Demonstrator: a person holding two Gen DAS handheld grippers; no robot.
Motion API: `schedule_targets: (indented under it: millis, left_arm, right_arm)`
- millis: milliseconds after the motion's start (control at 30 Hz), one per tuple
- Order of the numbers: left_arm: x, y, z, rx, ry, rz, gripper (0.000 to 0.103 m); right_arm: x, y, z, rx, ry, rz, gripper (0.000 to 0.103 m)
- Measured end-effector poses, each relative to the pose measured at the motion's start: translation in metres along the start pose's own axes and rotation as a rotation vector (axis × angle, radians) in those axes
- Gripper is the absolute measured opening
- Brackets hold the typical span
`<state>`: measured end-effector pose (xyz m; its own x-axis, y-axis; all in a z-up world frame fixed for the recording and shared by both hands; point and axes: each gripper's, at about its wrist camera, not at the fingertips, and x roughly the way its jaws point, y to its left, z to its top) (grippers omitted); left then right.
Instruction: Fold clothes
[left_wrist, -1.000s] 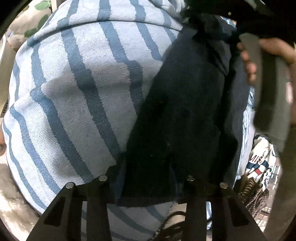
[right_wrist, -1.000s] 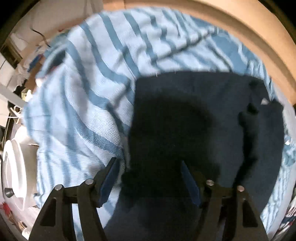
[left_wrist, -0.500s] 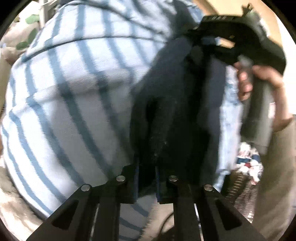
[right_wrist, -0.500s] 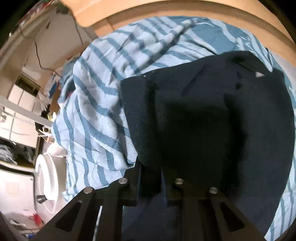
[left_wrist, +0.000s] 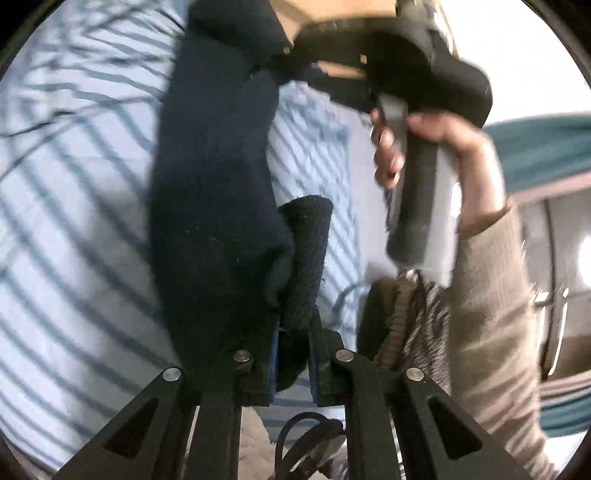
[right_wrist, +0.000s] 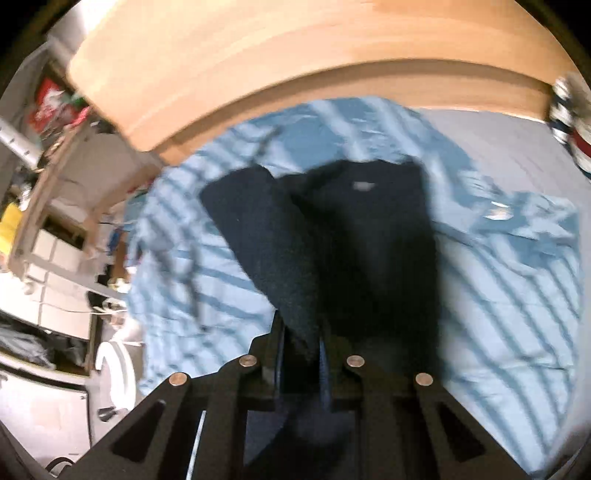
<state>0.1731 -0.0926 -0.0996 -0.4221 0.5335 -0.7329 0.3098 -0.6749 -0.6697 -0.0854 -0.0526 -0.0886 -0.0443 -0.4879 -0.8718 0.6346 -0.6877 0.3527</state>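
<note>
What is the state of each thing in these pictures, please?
Left hand-held gripper: shut on dark garment.
Right hand-held gripper: shut on dark garment.
Dark garment: held up by both grippers, hanging over the sheet, bunched.
Striped sheet: spread out, wrinkled.
Hand: gripping the right gripper's handle.

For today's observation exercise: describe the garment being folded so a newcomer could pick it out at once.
Start at the blue-and-white striped bedsheet below the curved wooden headboard. Over it hangs a dark navy knitted garment, pinched by the left gripper and the right gripper. It is the only plain dark cloth; everything around it is pale and striped.
</note>
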Motion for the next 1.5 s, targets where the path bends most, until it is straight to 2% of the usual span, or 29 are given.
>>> schedule_targets:
  millis: [67,167,267,333,433,467,533,567,633,667,733,900,1033,1100,1200,1267,1333,1400,1467,1500]
  left_arm:
    - [0.033,-0.005,0.009,0.021,0.071,0.048,0.013]
    - [0.075,-0.006,0.013,-0.006,0.158,0.080,0.013]
    - [0.099,-0.001,0.013,-0.020,0.198,0.116,0.013]
    - [0.116,-0.012,0.008,-0.027,0.209,0.129,0.013]
    - [0.123,-0.008,0.010,-0.069,0.212,0.124,0.013]
    - [0.125,-0.017,0.011,-0.084,0.202,0.116,0.014]
    - [0.125,-0.017,0.009,-0.091,0.171,0.098,0.016]
    - [0.124,-0.017,0.008,-0.092,0.153,0.087,0.017]
    - [0.117,-0.018,0.002,-0.103,0.100,0.040,0.026]
    - [0.113,-0.016,0.001,-0.111,0.077,0.015,0.030]
    - [0.099,-0.012,-0.004,-0.124,0.026,-0.031,0.043]
    - [0.038,0.009,-0.018,-0.152,-0.123,-0.144,0.060]
    - [0.026,0.017,-0.025,-0.174,-0.164,-0.227,0.068]
    - [0.022,0.024,-0.027,-0.197,-0.182,-0.235,0.068]
    - [0.018,0.036,-0.028,-0.244,-0.226,-0.170,0.067]
    - [0.016,0.041,-0.029,-0.263,-0.256,-0.118,0.050]
    - [0.019,0.038,-0.027,-0.231,-0.259,-0.055,0.025]
    - [0.025,0.029,-0.025,-0.177,-0.245,-0.037,0.018]
    - [0.034,0.021,-0.023,-0.125,-0.217,-0.013,0.017]
    - [0.041,0.016,-0.023,-0.092,-0.199,0.023,0.018]
  right_arm:
    - [0.004,-0.030,-0.001,0.046,0.017,-0.001,0.016]
    - [0.023,-0.072,-0.002,0.112,0.044,0.011,0.016]
    - [0.045,-0.099,-0.002,0.159,0.064,0.027,0.016]
    - [0.058,-0.111,-0.003,0.185,0.078,0.036,0.017]
    - [0.065,-0.123,-0.007,0.233,0.059,0.052,0.022]
    - [0.061,-0.125,-0.009,0.247,0.046,0.047,0.038]
    - [0.045,-0.127,-0.015,0.259,0.020,-0.009,0.057]
    - [0.034,-0.126,-0.020,0.258,0.004,-0.036,0.059]
    - [0.006,-0.123,-0.037,0.249,-0.042,-0.059,0.059]
    - [-0.008,-0.122,-0.049,0.251,-0.073,-0.042,0.062]
    - [-0.036,-0.119,-0.079,0.273,-0.129,-0.010,0.065]
    - [-0.058,-0.094,-0.126,0.214,-0.158,0.034,0.062]
    - [-0.075,-0.074,-0.163,0.167,-0.181,0.069,0.061]
    - [-0.083,-0.063,-0.180,0.140,-0.188,0.088,0.061]
    - [-0.078,-0.042,-0.186,0.068,-0.144,0.143,0.057]
    - [-0.076,-0.027,-0.191,0.020,-0.114,0.180,0.051]
    - [-0.072,-0.012,-0.199,-0.046,-0.084,0.194,0.044]
    - [-0.068,-0.001,-0.209,-0.114,-0.061,0.179,0.038]
    - [-0.063,0.002,-0.222,-0.153,-0.037,0.115,0.036]
    - [-0.057,-0.003,-0.228,-0.147,-0.009,0.061,0.034]
